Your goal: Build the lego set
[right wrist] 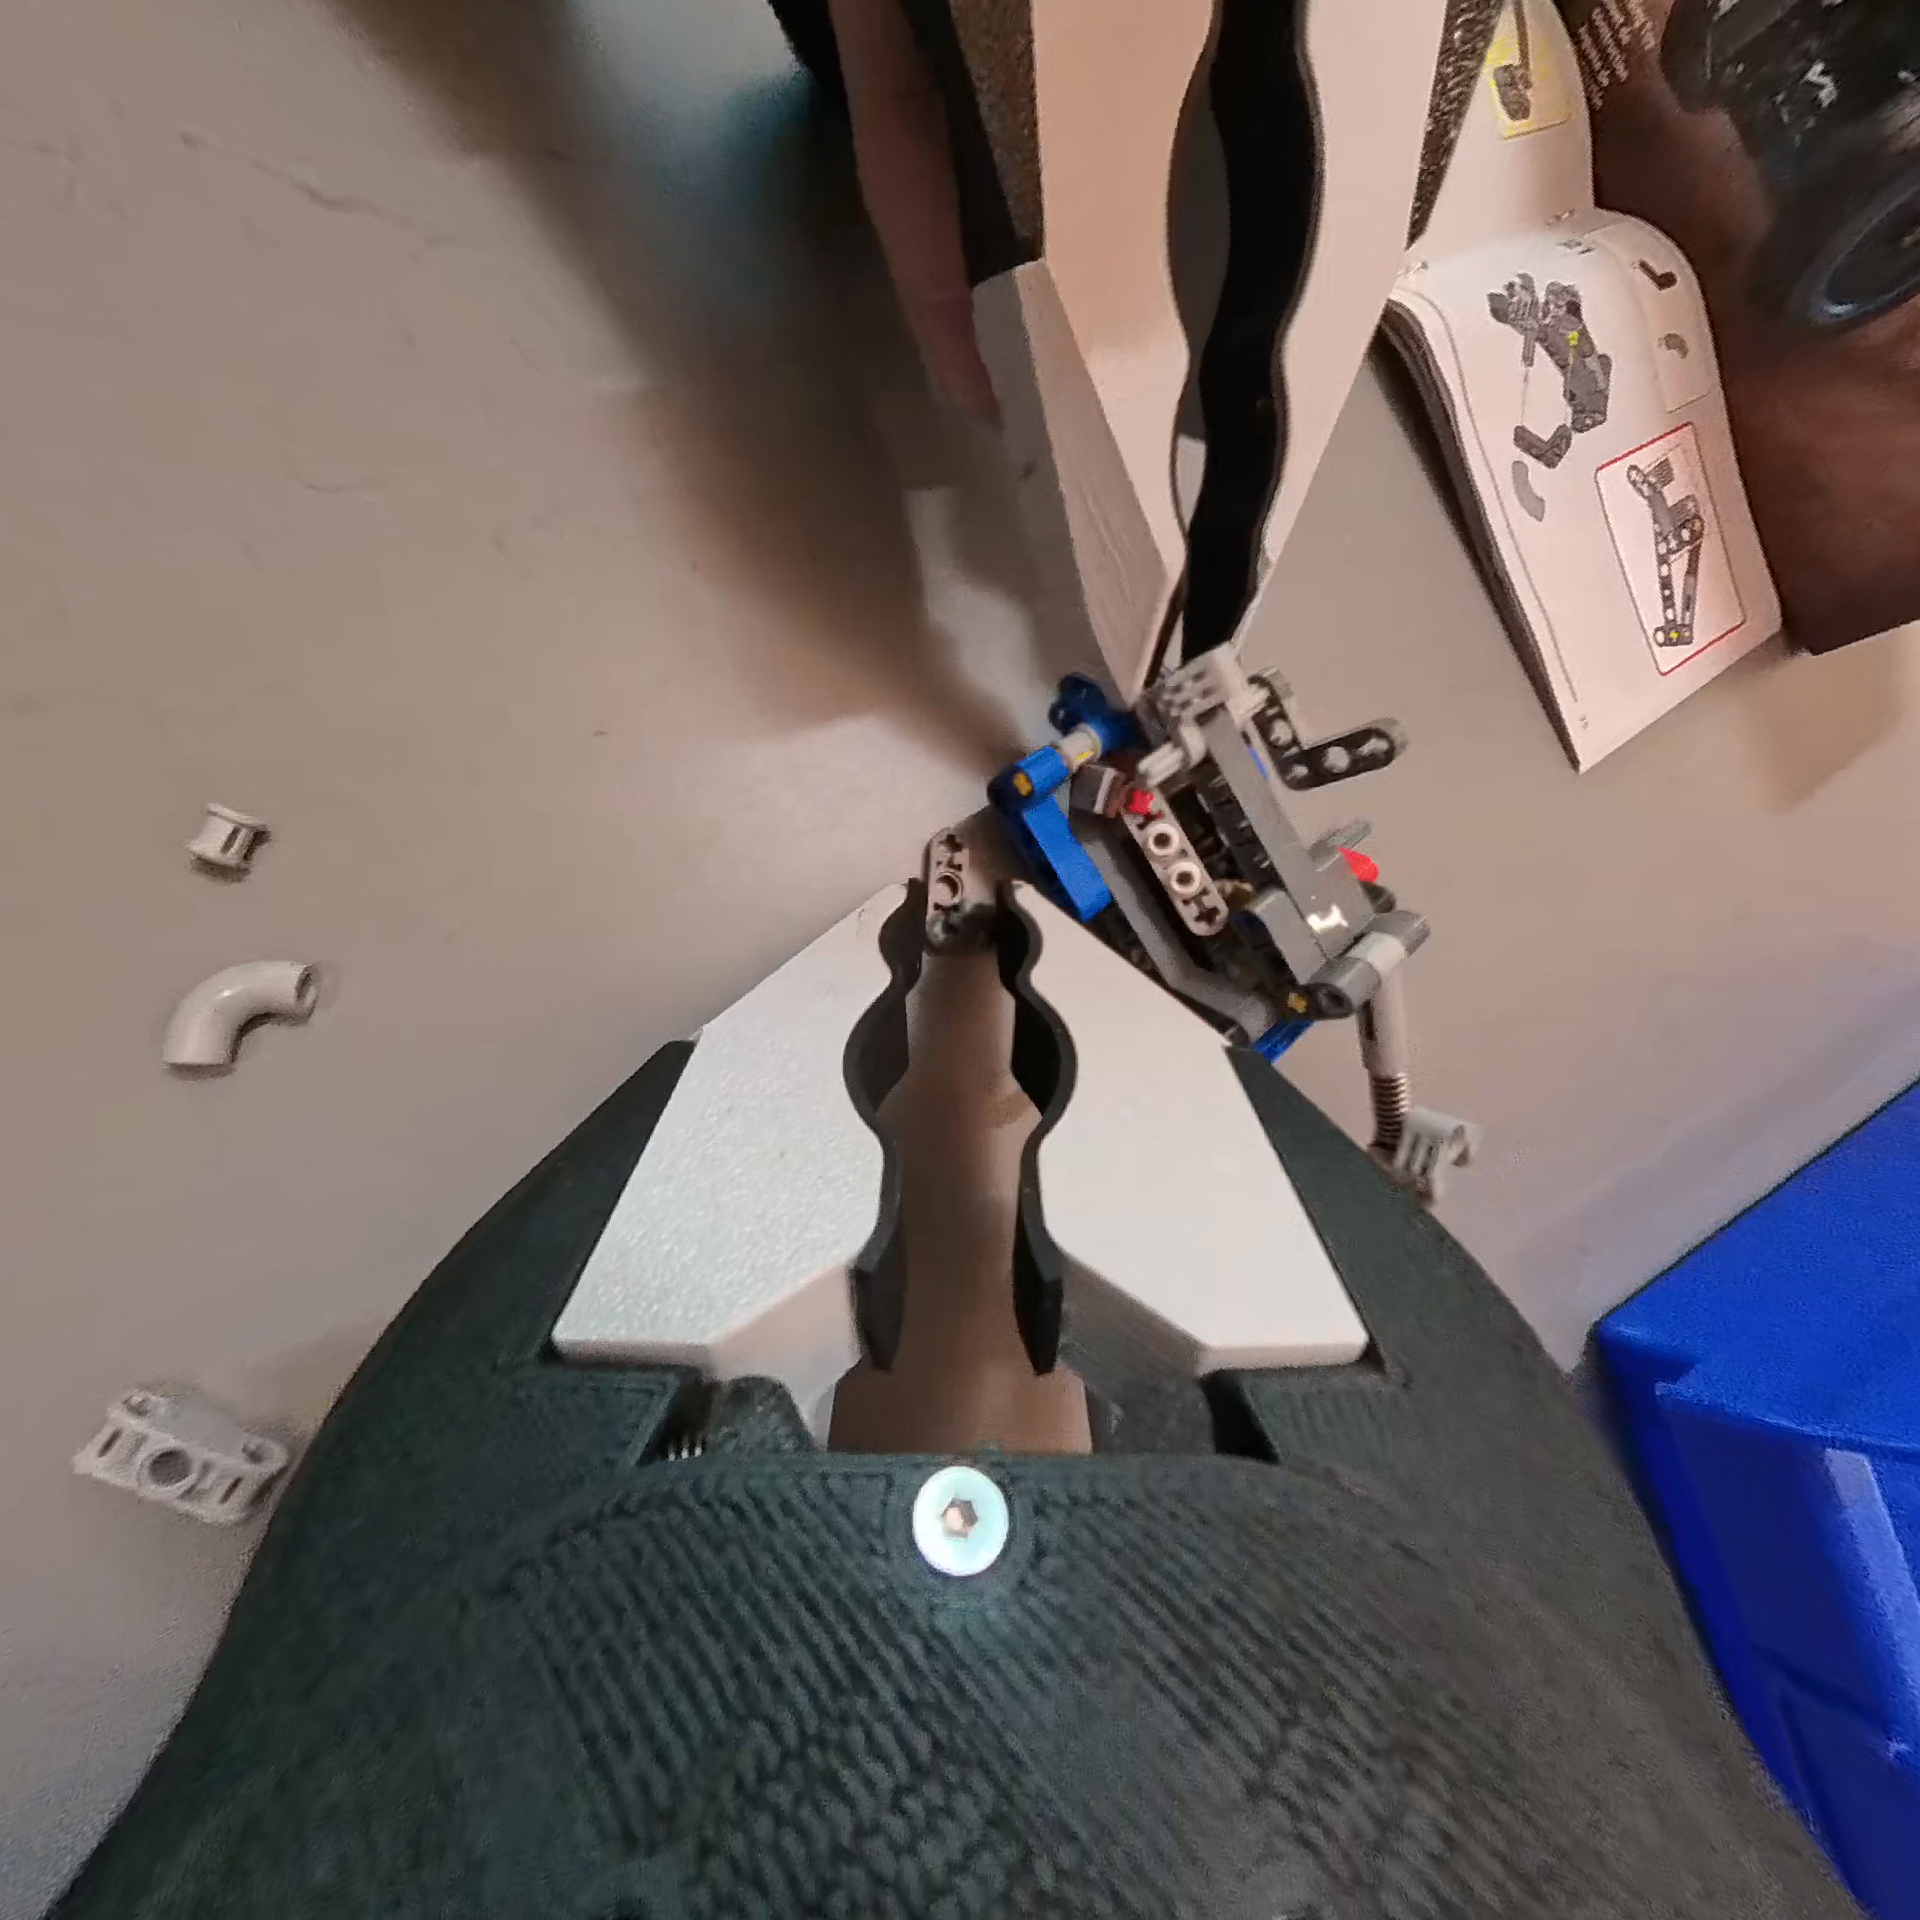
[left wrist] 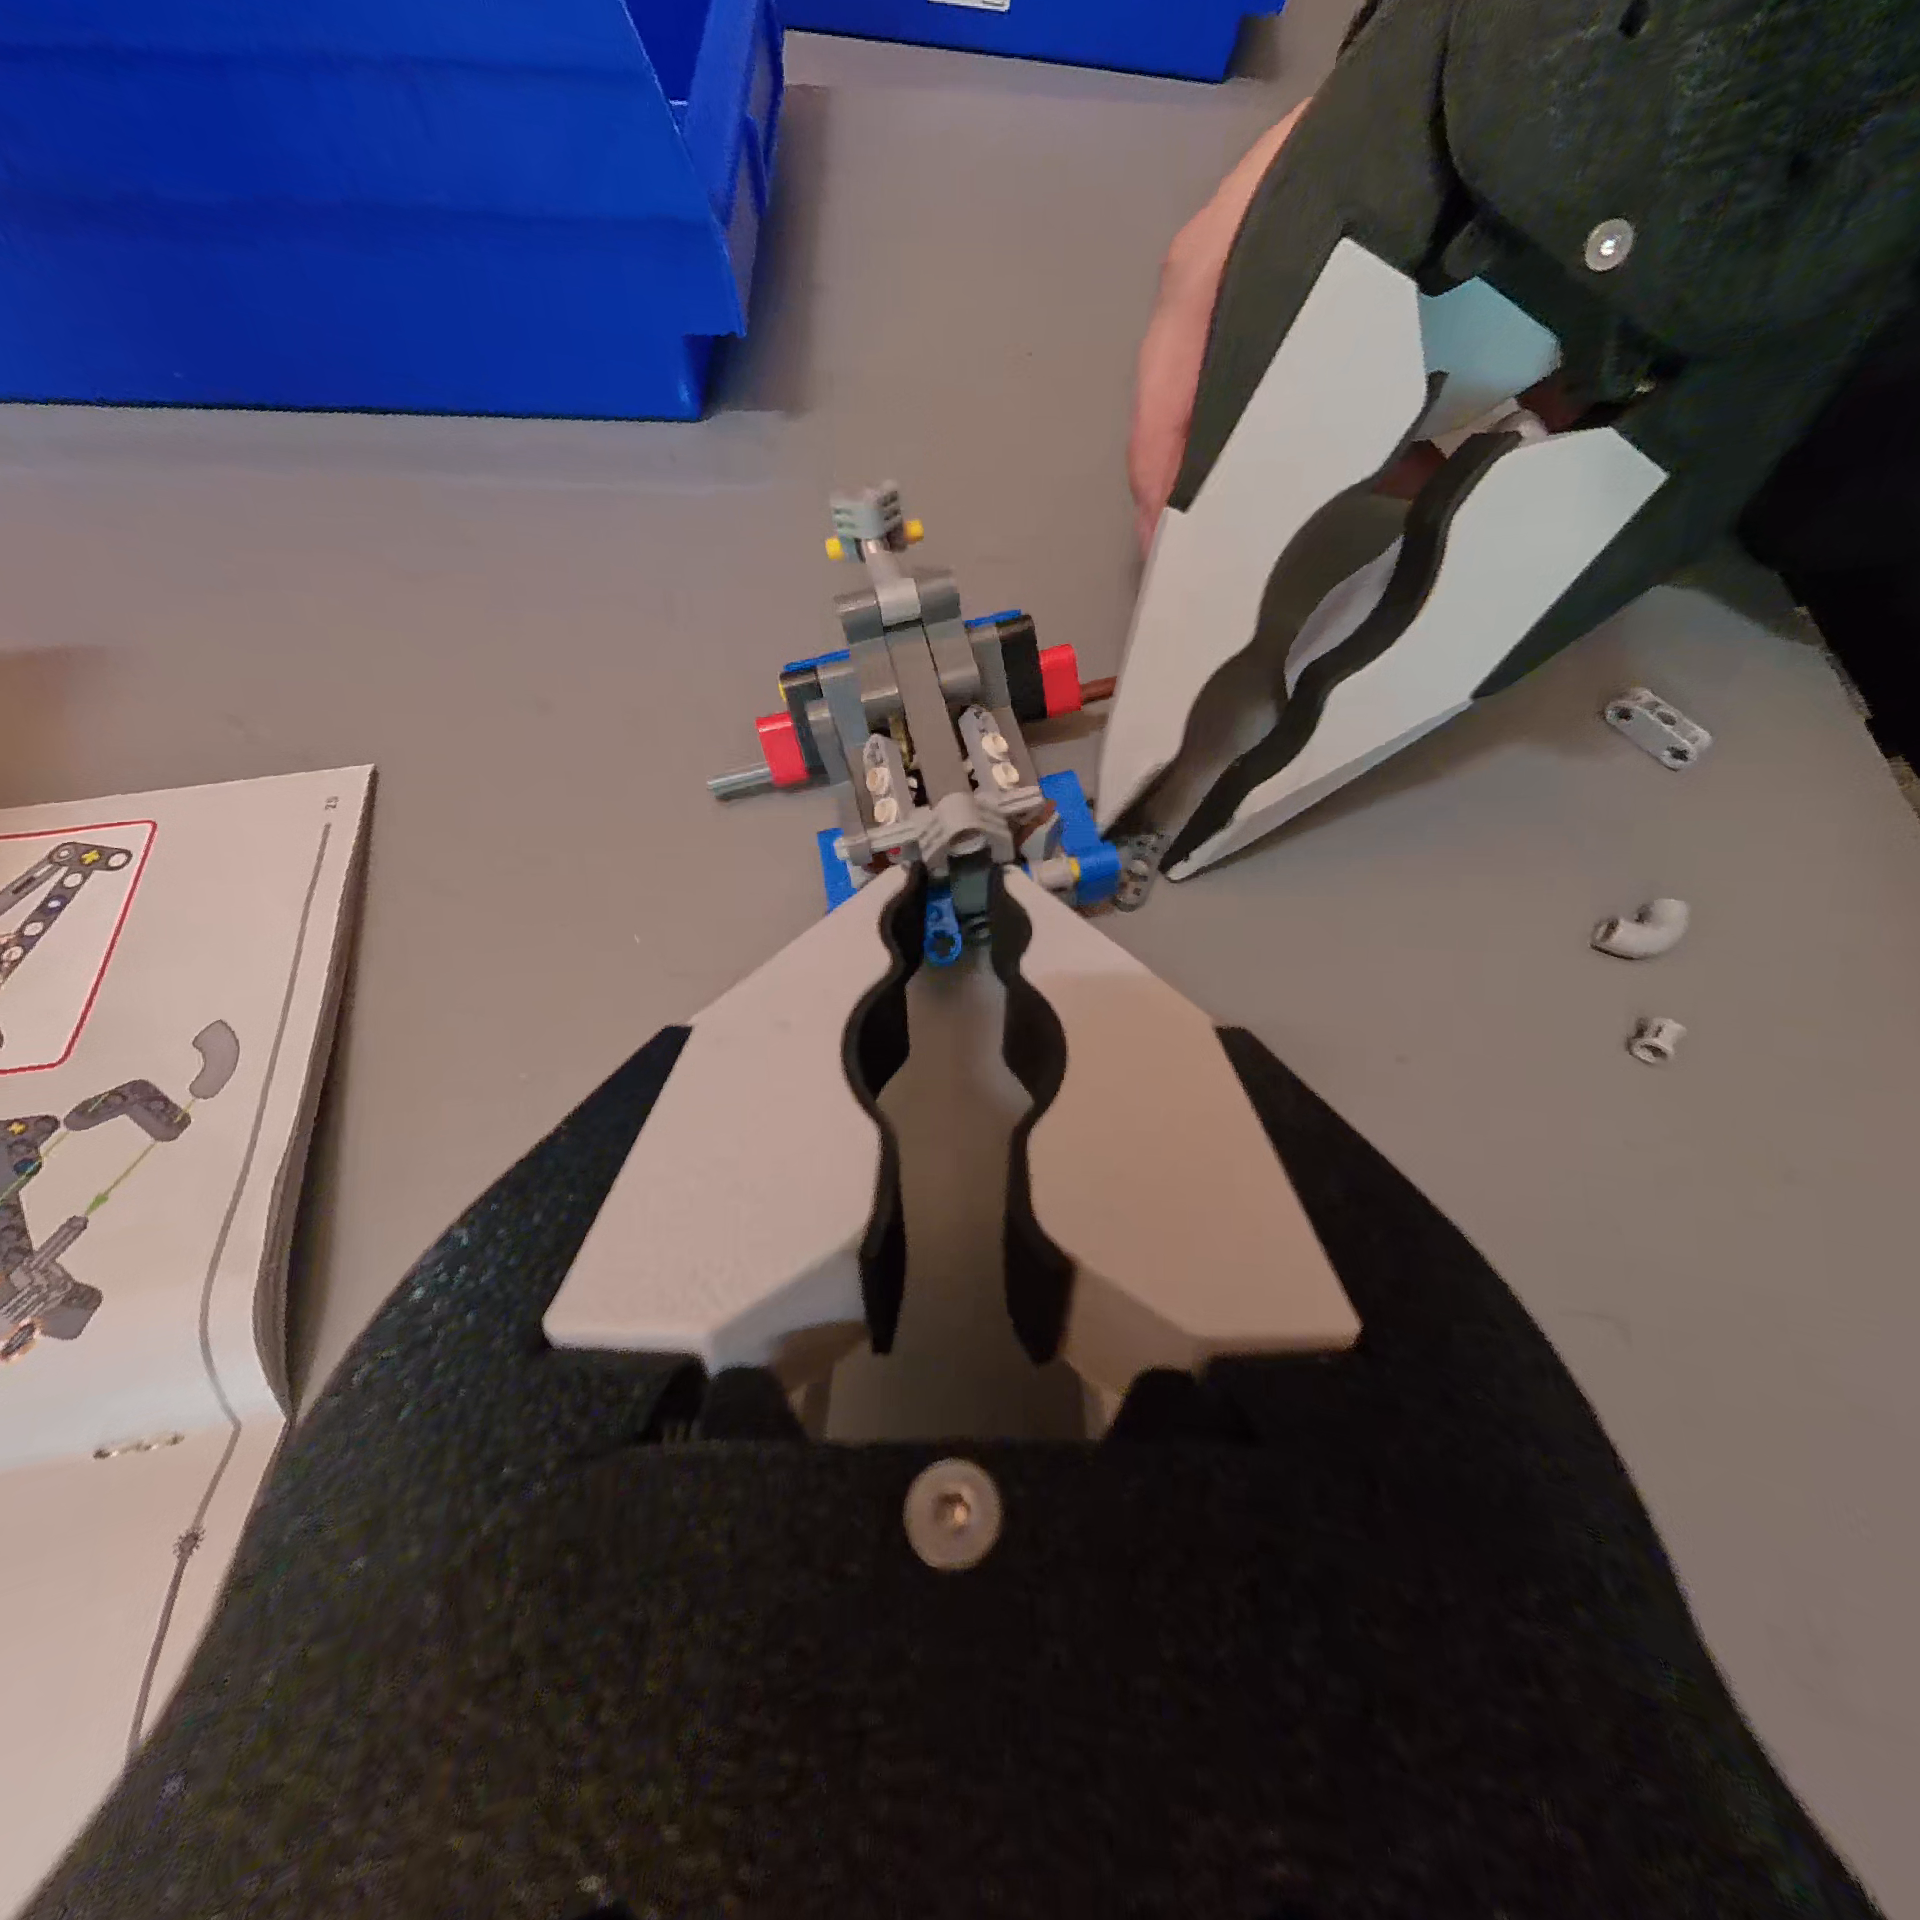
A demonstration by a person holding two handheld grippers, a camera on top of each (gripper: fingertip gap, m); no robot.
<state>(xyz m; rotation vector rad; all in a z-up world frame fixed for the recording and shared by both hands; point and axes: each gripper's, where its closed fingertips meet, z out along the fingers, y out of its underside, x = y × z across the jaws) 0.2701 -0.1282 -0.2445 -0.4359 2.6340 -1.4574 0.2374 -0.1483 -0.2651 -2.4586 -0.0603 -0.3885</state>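
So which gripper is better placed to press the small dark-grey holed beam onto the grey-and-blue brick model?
Right, probably: the right gripper pinches that beam beside the model; the left gripper clamps the model.

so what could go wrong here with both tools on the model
1. The left tool grips only the model's narrow near end, so the model may pivot or slip.
2. The right tool pinches just the end of a small grey beam; it could twist out.
3. Loose parts like the elbow lie beside the right tool and may get knocked.
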